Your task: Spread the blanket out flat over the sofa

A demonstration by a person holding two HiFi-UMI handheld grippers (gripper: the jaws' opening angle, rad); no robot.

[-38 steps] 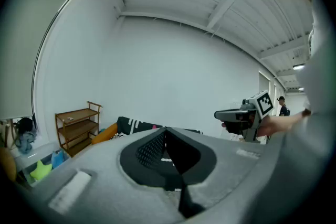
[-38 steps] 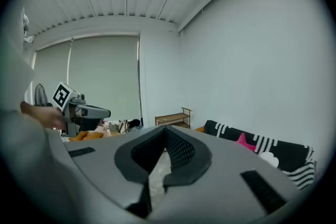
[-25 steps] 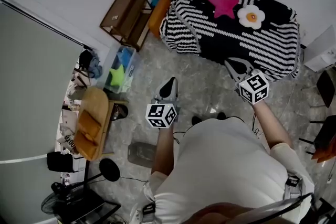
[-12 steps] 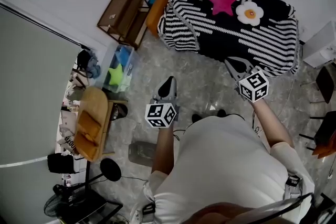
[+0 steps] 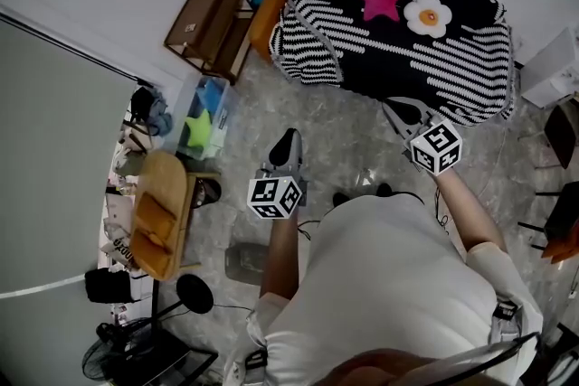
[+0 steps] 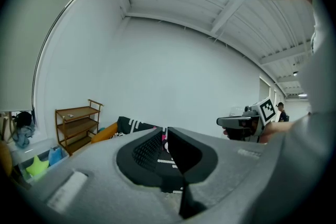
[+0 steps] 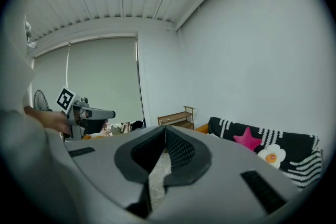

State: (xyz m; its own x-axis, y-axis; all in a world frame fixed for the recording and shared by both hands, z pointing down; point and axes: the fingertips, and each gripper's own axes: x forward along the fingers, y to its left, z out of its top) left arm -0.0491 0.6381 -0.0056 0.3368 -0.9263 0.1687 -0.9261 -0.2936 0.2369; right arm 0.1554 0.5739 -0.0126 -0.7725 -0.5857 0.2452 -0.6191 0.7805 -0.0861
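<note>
Left gripper (image 5: 288, 140) and right gripper (image 5: 393, 108) remain closed, empty, unmoved near the blanket (image 5: 398, 41) draped over the sofa (image 5: 270, 21).

— How do we hold our arms?
— Both forearms (image 5: 276, 253) stretched forward, our left gripper (image 5: 288, 143) and right gripper (image 5: 404, 110) well apart, the right reaching farther ahead.
— And our jaws?
— Together at the tips on both — gripping nothing.
</note>
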